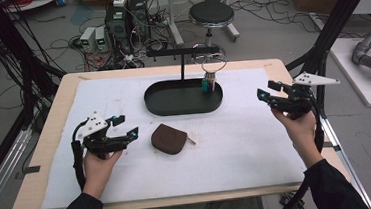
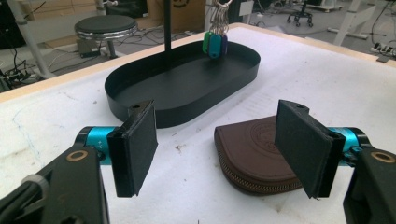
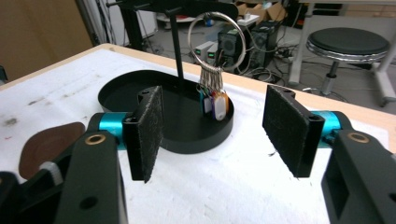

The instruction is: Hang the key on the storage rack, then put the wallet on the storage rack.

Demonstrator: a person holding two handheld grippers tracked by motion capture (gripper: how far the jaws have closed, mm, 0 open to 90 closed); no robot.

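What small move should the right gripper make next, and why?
Probably it should ease forward toward the key ring that hangs from the stand over the black tray. The right gripper has open jaws with nothing between them and points at the ring, apart from it. The left gripper waits open beside the brown pouch.

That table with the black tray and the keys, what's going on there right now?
A person holds a gripper in each hand over a white mat. The left gripper is open beside a brown zip pouch. The right gripper is open too, facing the key ring that hangs from a stand over the black tray. Neither holds anything.
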